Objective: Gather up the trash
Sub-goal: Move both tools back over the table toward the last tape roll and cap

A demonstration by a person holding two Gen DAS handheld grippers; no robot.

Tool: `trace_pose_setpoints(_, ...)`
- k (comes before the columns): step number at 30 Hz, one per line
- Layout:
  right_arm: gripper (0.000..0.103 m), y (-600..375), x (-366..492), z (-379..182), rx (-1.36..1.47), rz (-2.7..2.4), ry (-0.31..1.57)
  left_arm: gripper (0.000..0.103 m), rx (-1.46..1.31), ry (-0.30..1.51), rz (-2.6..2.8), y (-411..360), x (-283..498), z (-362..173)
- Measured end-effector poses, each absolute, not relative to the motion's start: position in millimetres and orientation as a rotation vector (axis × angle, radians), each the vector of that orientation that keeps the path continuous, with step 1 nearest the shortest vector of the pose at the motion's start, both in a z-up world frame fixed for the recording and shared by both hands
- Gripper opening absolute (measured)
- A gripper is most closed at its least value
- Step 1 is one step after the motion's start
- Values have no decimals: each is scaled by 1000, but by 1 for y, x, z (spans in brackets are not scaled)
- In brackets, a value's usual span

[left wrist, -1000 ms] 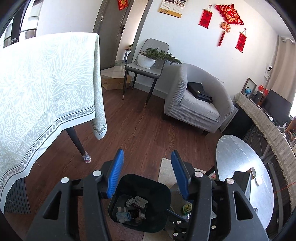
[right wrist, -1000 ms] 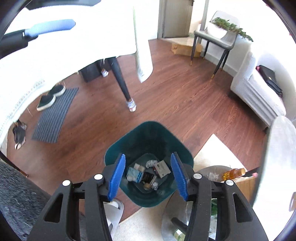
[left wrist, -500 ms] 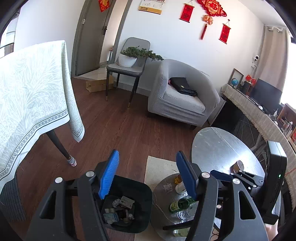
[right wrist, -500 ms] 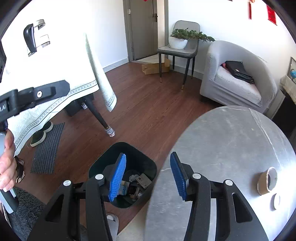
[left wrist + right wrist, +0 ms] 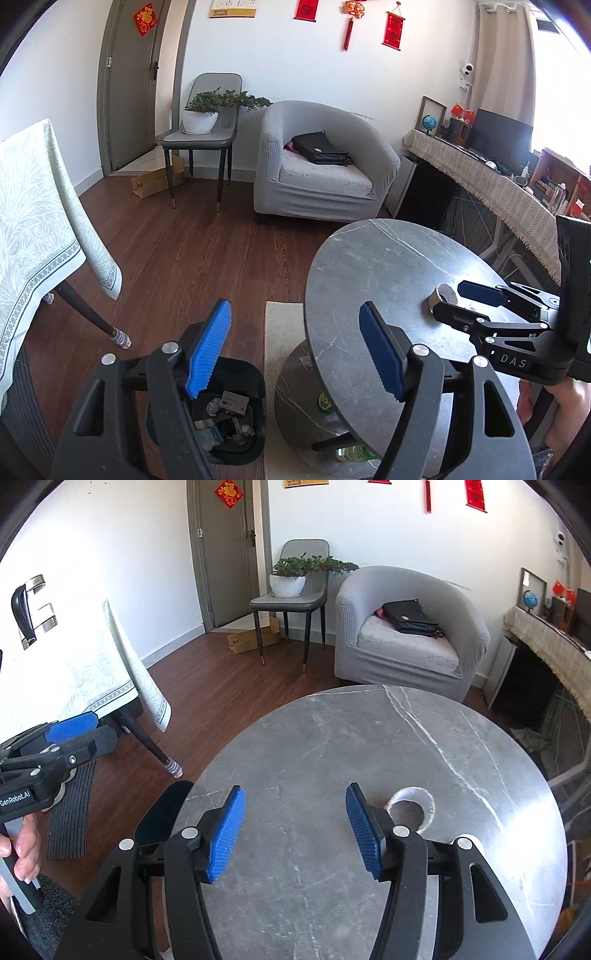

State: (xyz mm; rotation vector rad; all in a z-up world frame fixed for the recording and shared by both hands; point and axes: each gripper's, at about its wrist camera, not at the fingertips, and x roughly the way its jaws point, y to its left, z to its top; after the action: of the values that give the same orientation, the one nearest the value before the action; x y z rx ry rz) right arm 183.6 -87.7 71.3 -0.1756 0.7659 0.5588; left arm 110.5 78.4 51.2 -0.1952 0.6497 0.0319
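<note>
left gripper [image 5: 295,347]: jaws wide, just been opening, nothing between the pads; hangs over floor between trash bin and round table.
right gripper [image 5: 295,830]: jaws moderately apart, just been opening, empty; held above the tabletop.
trash bin [image 5: 255,387]: dark, on the wooden floor just beside the table's base; crumpled paper, small boxes and wrappers inside.
tape roll core [image 5: 410,808]: brown cardboard ring lying flat on the table, just right of the right gripper's right pad, not touched.
round table [image 5: 332,746]: grey marble top, white veins.
lower shelf [image 5: 295,384]: under the top; green bottles partly hidden beneath.
armchair [image 5: 321,173]: grey, well beyond the table, black bag on its seat.
hand [image 5: 22,845]: grips the left tool's handle.
</note>
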Motion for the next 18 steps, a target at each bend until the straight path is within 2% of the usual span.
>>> trace_pose_setpoints(10, 67, -156, 191, 77, -146, 459, 753, 76, -90, 707, -51, 13, 135, 40)
trace_pose_setpoints(18, 67, -203, 200, 71, -99, 404, 779, 76, 43, 712, -163, -55, 164, 42)
